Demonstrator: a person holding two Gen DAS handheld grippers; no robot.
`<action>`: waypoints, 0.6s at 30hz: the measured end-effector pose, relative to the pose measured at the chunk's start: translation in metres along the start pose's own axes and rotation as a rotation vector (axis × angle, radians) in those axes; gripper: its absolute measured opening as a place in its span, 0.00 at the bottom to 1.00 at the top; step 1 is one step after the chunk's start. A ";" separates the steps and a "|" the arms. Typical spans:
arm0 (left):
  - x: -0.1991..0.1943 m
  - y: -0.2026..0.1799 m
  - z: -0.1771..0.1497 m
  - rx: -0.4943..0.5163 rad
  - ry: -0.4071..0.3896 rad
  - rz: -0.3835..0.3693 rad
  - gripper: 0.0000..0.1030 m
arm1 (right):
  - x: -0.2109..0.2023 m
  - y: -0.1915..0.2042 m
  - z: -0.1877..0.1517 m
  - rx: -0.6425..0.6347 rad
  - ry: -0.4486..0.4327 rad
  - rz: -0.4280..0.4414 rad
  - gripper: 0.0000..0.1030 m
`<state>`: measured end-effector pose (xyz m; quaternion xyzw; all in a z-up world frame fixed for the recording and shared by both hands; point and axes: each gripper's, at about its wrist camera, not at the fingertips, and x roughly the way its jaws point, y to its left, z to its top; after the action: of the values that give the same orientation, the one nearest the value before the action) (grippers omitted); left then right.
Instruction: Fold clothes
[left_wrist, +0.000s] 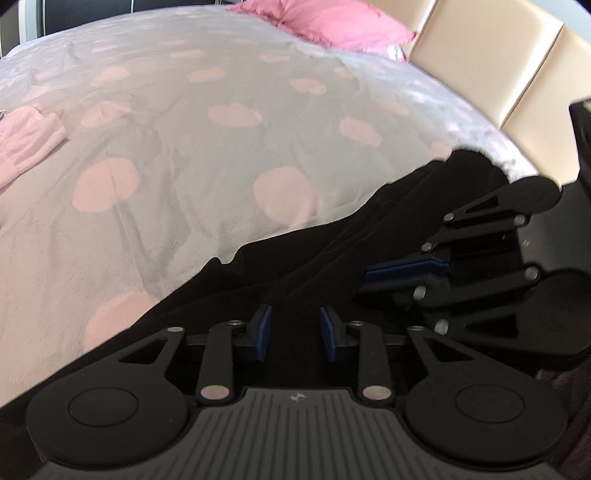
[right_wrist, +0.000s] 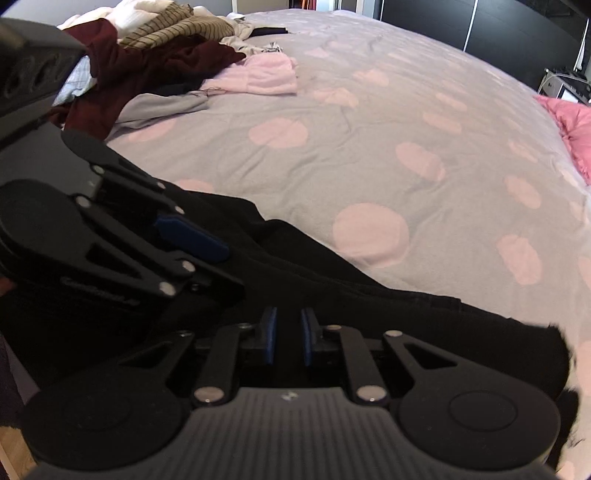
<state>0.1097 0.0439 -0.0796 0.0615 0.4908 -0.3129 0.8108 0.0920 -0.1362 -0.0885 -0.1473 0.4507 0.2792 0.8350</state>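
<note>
black garment blurs its own folds; both hand-held grippers pinch it.

Black garment too dark to read folds or type, its near part hidden under the left gripper and right gripper so any pinch is unclear; clothes pile and pink pillow are cut by frame edges.
</note>
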 end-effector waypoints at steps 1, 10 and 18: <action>0.003 -0.001 0.002 0.008 0.010 0.007 0.26 | 0.003 -0.003 0.001 0.014 0.007 0.005 0.03; -0.004 -0.004 0.002 0.040 -0.021 0.017 0.26 | 0.001 0.002 -0.002 -0.014 -0.020 -0.001 0.02; -0.052 -0.030 -0.015 0.139 -0.100 0.045 0.26 | -0.042 0.005 -0.014 0.021 -0.091 0.001 0.11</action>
<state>0.0646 0.0495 -0.0373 0.1129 0.4253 -0.3308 0.8348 0.0619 -0.1529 -0.0612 -0.1257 0.4153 0.2813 0.8559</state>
